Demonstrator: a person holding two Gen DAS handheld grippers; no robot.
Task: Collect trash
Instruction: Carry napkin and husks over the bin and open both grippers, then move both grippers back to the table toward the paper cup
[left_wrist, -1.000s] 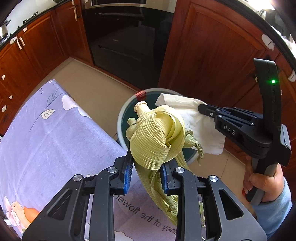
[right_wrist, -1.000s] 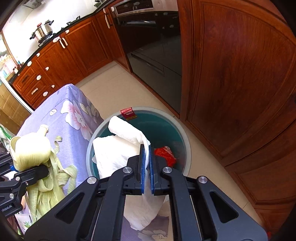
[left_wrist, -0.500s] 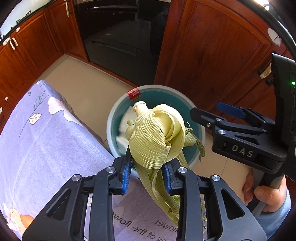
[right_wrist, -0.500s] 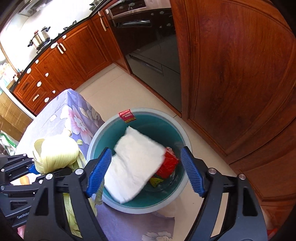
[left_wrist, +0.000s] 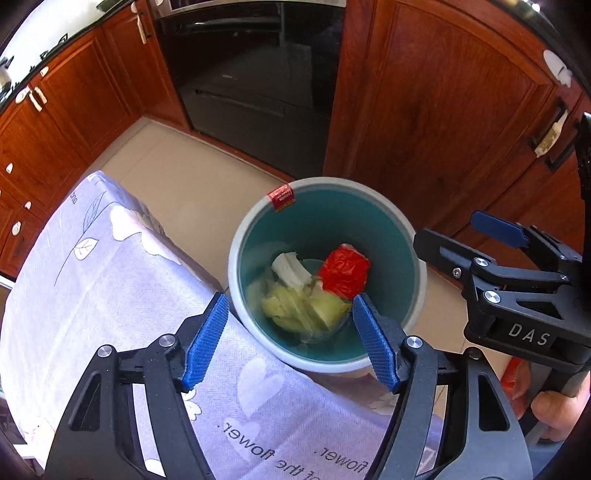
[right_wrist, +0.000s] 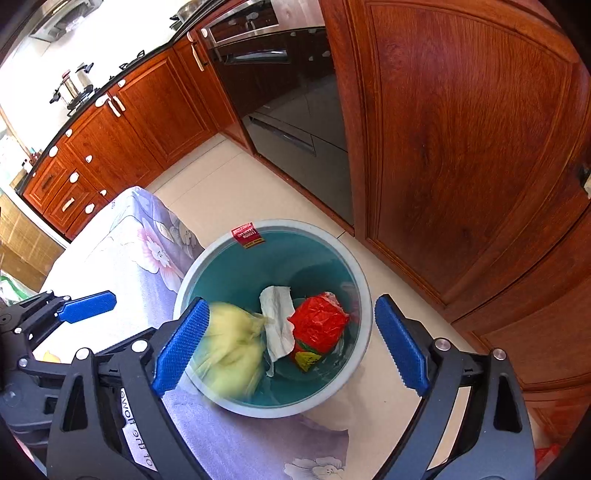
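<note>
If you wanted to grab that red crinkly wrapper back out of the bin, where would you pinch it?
Probably its raised, crumpled top edge, coming straight down through the open mouth of the bin. The red wrapper sits low inside beside the white paper towel, and the bin's walls block any sideways approach. The right tongs are open wide above it, so they seem the closer pair.

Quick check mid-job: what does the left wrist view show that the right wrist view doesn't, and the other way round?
Only the left wrist view shows the person's hand on the right gripper's handle, and the printed lettering on the tablecloth clearly.

Only the right wrist view shows the steel pot on the counter and the yellow wrapper under the red packet.

Both show the teal bin holding corn husks, a white paper towel and the red packet, with the left gripper and right gripper open above it.
</note>
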